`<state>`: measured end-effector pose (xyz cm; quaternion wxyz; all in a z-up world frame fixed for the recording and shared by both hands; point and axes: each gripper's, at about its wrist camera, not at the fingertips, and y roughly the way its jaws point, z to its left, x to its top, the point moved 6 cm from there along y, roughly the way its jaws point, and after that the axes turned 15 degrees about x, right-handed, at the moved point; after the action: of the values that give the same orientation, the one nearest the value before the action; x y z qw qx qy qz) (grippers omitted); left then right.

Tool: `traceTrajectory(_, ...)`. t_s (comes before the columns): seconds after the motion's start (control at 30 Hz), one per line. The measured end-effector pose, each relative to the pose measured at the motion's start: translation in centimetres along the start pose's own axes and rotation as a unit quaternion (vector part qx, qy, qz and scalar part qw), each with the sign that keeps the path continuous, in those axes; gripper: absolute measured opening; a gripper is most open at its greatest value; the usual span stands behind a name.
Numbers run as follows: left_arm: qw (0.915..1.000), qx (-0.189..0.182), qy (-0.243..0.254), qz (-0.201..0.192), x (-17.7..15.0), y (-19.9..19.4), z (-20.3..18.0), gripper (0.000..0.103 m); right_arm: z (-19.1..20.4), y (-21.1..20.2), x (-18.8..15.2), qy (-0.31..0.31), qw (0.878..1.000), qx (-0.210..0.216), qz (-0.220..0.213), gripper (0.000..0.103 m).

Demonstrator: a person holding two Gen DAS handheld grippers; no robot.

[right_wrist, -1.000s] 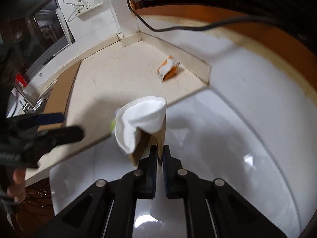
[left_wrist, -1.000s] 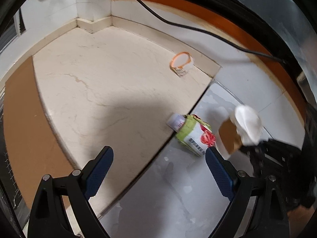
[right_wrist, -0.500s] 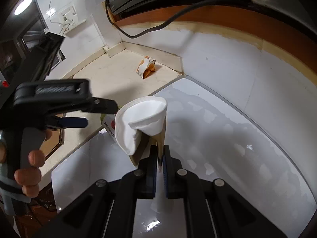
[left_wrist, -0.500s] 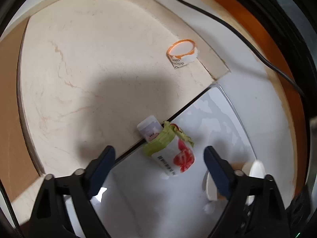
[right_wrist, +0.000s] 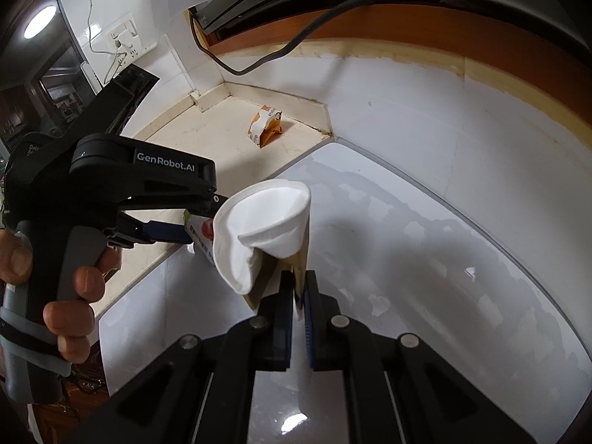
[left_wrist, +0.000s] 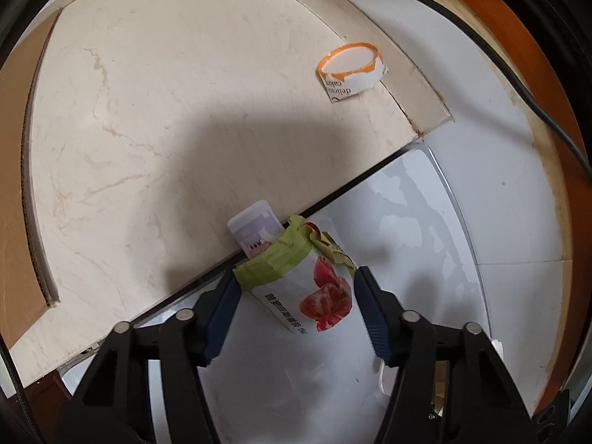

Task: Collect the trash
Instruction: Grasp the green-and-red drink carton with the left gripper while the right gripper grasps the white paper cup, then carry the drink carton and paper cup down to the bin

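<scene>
The left wrist view shows the left tongs (left_wrist: pixel 296 296) pointed steeply down over a green-and-white snack packet (left_wrist: pixel 299 277) printed with a red tomato. The packet lies on a glossy white surface (left_wrist: pixel 425 222), its torn top against the seam with the beige counter (left_wrist: pixel 148 129). A small white card (left_wrist: pixel 253 227) protrudes behind the packet's top, across the seam. This card is hidden in the right wrist view. An orange-and-white wrapper (left_wrist: pixel 351 70) lies well apart on the counter, near the back edge, and is seen in both views.

The packet is located between the two blue pads (left_wrist: pixel 222 310) of the left tongs, which are closing at a middling width. The left pad is just beside the packet's green edge; whether it touches cannot be told. A narrow gap remains at the right pad.

The right wrist view alone shows the hand (right_wrist: pixel 55 277) that grips the left tool, and the right tongs (right_wrist: pixel 298 296) clamped narrow on a crushed paper cup (right_wrist: pixel 262 229), white inside and brown outside. The cup is held above the white surface and screens most of the packet
</scene>
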<state>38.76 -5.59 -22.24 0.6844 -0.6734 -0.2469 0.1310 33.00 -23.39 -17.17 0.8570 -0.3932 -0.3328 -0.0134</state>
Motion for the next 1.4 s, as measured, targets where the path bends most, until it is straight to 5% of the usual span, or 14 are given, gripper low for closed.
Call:
traceTrajectory(0.63,0.9978,-0.042,0.049,-0.015,-5.1,-3.8,2.9,0.044,1.8,-2.7,-1.3,-0.004,1.000,-0.002,-0.019,0.005)
traceTrajectory(1.03,0.9823,-0.102,0.138,-0.076,-11.3,-9.0,5.8,0.042,5.0,-3.7,-4.8,0.000,1.000,0.006,-0.020,0.005)
traceTrajectory(1.4,0.9736,-0.098,0.178,-0.105,-16.6,-9.5,10.4,0.037,10.3,-4.7,-8.4,0.003,0.999,0.034,-0.008,0.005)
